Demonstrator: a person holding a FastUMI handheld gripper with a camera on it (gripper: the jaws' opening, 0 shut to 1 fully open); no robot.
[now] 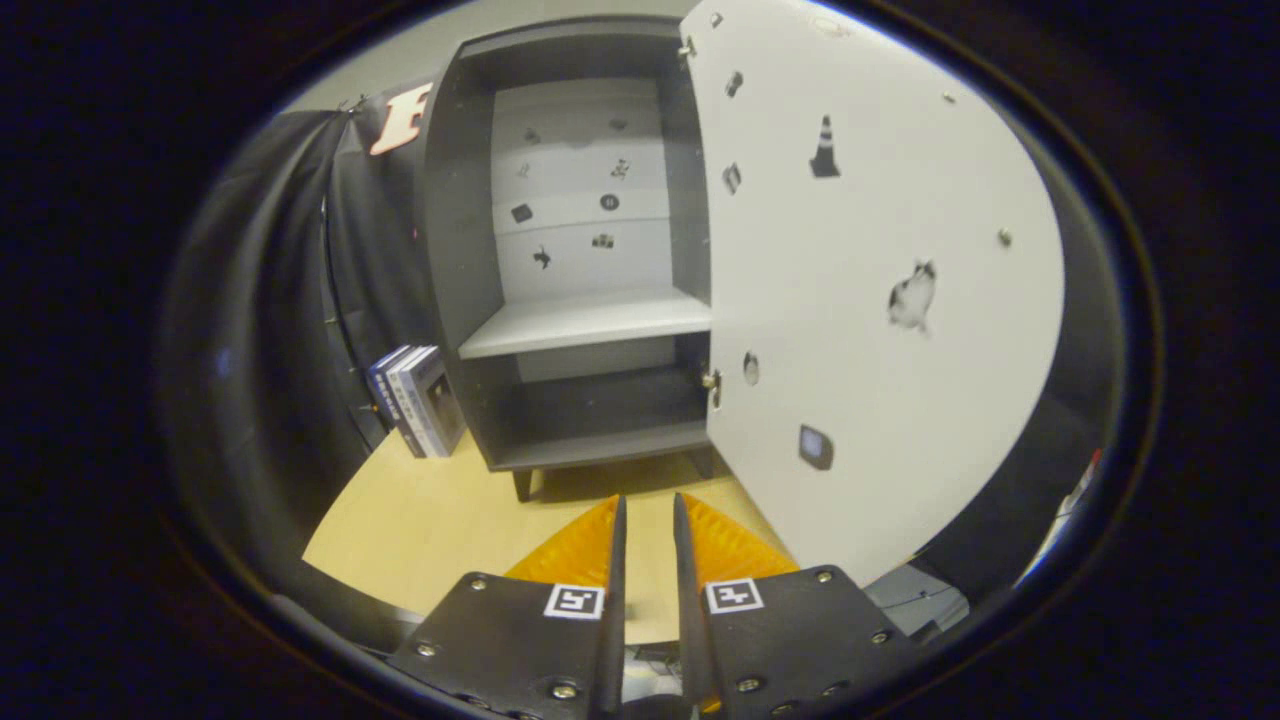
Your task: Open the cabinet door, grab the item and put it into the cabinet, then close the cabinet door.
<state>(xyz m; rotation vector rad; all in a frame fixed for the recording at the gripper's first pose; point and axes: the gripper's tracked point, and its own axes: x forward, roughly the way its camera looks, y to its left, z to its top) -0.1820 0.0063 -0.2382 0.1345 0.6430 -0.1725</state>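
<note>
Likely test booth: cloth-walled (290, 260), stickered cabinet (580, 300)

surface: pale wooden table (440, 520) | on it: dark grey cabinet (455, 250) standing on short legs, door swung open | books (418, 398) upright, leaning, just beside cabinet's left side | gripper (648, 520) over the table, fingers nearly closed, nothing between them

Soft, even indoor light is falling from above and brightening the pale cabinet door (880, 300). Shadow is pooling in the lower compartment of the cabinet (590, 290) and beneath it on the table (440, 520). Fisheye distortion is bowing straight edges, and the outer rim is darkening and blurring.
</note>
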